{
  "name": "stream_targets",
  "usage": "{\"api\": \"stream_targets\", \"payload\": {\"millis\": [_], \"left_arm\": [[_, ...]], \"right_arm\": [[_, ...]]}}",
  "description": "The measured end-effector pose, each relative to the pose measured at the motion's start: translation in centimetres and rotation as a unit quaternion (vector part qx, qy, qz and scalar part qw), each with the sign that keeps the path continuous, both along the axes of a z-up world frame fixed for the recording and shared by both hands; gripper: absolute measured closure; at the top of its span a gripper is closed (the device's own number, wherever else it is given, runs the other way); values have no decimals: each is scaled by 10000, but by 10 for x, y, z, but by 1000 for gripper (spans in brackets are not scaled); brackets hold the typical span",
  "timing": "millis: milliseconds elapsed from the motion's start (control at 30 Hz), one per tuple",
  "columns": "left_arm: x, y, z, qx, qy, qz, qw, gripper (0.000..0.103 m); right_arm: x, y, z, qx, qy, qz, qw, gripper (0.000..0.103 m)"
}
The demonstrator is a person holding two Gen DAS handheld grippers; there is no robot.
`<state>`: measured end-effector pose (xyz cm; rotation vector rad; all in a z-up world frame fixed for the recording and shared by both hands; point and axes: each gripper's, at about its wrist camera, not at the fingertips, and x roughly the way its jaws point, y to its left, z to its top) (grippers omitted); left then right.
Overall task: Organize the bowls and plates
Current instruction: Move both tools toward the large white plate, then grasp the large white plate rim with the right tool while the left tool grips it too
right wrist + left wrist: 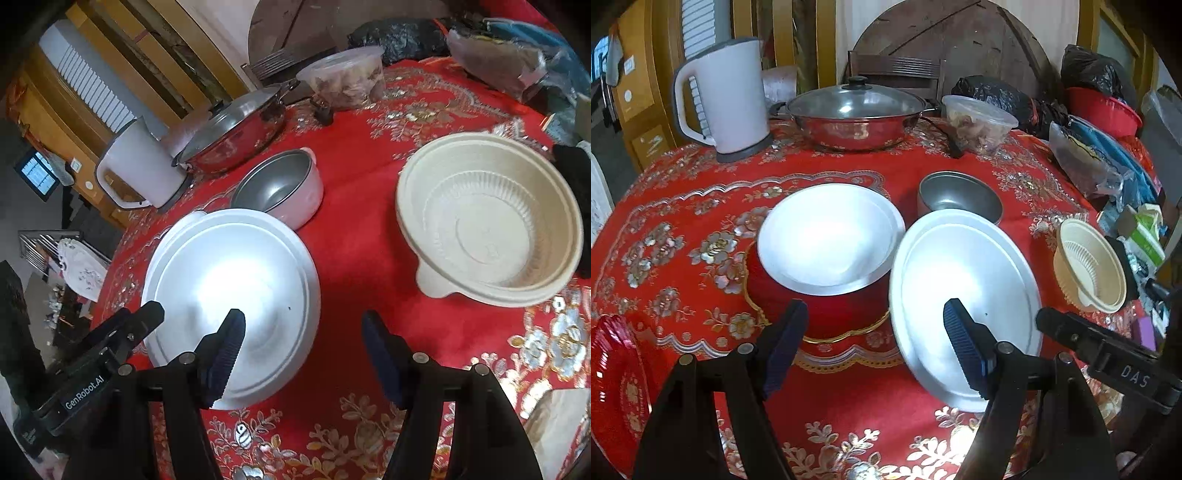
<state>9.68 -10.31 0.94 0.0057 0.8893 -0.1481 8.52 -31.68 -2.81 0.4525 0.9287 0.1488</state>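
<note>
A white plate lies on the red cloth, right of a red bowl with a white inside. Behind the plate stands a pink-white bowl with a grey metal inside. A beige plastic bowl sits further right. My left gripper is open, its right finger over the plate's near part and its left finger in front of the red bowl. My right gripper is open too, with its left finger over the plate's right edge and its right finger above bare cloth. Neither holds anything.
At the back stand a white kettle, a lidded steel pot and a plastic food tub. Black bags and clutter crowd the right side. A red plate lies at the near left edge.
</note>
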Motion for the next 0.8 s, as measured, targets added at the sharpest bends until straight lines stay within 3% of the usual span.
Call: {"api": "stream_targets", "payload": {"millis": [467,633,700,800], "left_arm": [[14,-16,-14,-88,380,-161,9991,27],[16,-17,-19,-97,416,-127,9990,27],[16,-15,-20,-169,399,-120,9990,28],[18,-10,-22,-398,403,-26,9984,28]], "right_arm": [[16,-12,-14,384,50,-74,9992,38],[20,-11,-18,535,28,-10,9986,59],[20,-10,-18,568,-17,-8,9984,83],[21,-9,-19,576,-19,53,9983,85]]}}
